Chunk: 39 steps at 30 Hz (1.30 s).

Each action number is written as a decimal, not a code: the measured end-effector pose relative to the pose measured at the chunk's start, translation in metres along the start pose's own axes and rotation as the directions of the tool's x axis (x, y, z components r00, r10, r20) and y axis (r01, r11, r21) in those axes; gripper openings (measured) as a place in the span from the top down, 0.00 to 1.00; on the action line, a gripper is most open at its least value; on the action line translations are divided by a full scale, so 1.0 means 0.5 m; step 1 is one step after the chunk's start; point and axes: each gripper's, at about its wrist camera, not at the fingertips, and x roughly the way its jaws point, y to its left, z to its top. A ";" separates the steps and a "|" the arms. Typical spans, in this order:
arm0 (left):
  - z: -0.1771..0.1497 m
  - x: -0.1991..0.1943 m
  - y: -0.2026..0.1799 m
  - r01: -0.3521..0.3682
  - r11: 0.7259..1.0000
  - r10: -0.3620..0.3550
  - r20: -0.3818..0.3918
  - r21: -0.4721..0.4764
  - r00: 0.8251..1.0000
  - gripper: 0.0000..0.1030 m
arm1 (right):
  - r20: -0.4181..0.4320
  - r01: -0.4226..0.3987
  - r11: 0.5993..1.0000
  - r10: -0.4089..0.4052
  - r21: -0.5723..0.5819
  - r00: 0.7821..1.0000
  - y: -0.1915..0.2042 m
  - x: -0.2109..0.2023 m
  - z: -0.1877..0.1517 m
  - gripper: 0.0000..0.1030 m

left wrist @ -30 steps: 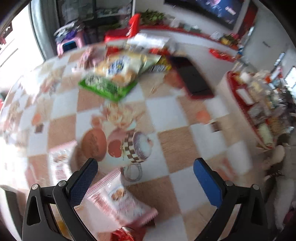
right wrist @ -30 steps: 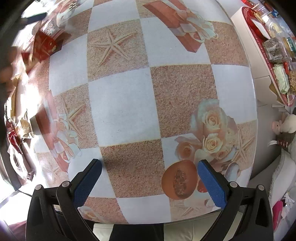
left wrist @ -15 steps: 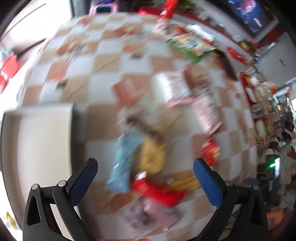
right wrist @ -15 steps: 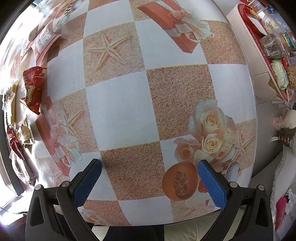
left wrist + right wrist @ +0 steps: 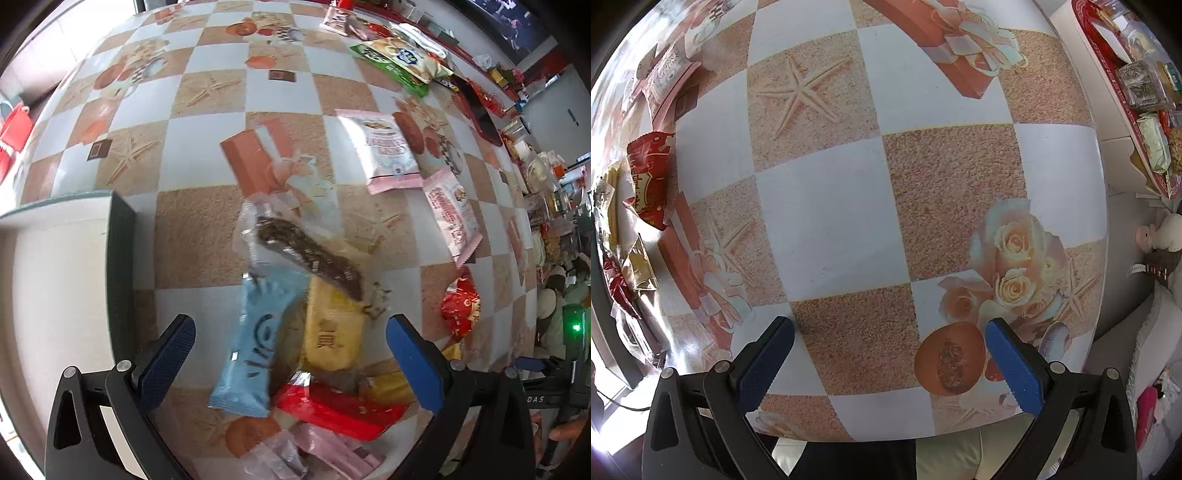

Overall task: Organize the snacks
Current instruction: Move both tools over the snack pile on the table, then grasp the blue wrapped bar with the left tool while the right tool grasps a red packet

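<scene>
In the left wrist view my left gripper is open and empty above a heap of snacks: a light blue packet, a yellow packet, a clear-wrapped dark bar, a red packet and a pink packet. A small red bag lies to the right, with two pink-edged biscuit bags beyond it. In the right wrist view my right gripper is open and empty over bare checkered tablecloth. The small red bag also shows at the left there.
A white box with a dark rim sits at the left of the left wrist view. Green and yellow chip bags lie at the far side. A red tray of goods stands past the table's right edge. The table's near edge is close.
The left gripper has swung from the far snacks to the heap beside the white box, and its view has steadied. The right gripper has hardly moved.
</scene>
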 end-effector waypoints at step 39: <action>-0.006 0.058 -0.035 -0.184 0.976 0.193 -0.073 0.116 0.978 0.00 | 0.155 -0.184 0.982 0.187 -0.031 0.970 0.201 -0.104 0.098 0.00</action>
